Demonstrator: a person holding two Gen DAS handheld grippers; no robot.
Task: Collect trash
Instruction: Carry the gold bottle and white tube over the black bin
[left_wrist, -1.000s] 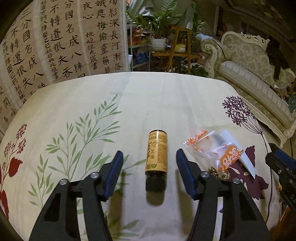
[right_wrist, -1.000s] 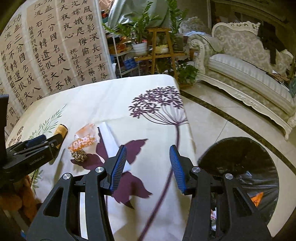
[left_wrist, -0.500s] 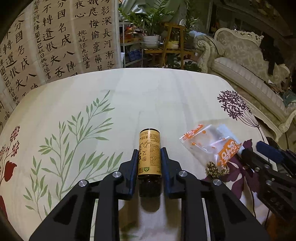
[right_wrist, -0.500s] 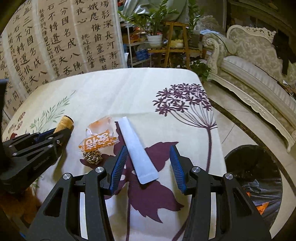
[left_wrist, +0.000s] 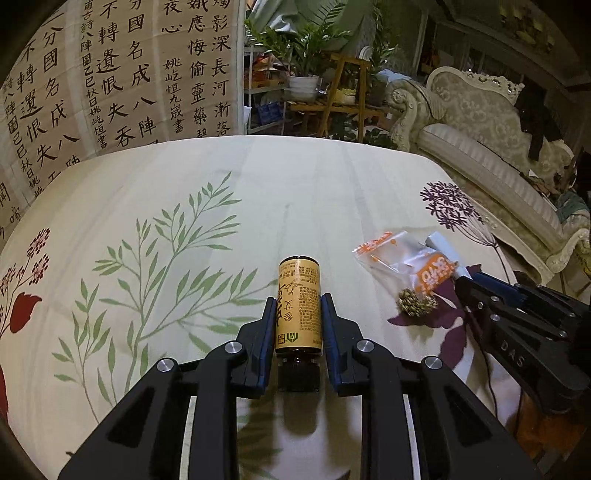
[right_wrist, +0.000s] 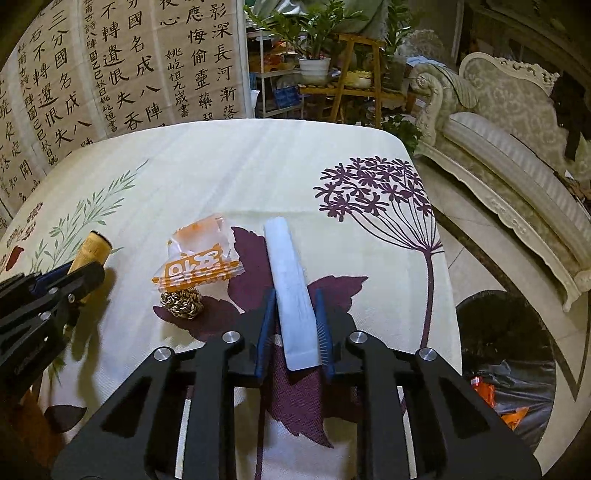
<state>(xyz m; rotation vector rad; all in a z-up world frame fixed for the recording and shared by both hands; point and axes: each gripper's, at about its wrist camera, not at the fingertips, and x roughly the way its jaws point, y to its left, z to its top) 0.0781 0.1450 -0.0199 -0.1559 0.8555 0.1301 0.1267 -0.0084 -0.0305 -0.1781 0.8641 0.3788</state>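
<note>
Lying flat: tan-labelled bottle (left_wrist: 298, 306), dark cap.

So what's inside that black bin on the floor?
The black-lined bin holds orange wrapper scraps and crumpled liner. The right gripper and tablecloth edge cover its near side, hiding the rest.

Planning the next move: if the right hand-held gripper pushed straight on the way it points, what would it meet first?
The pale packet already between its fingers; the right hand-held gripper has just been closing on it. Beyond lies only tablecloth, as far as visible.
</note>
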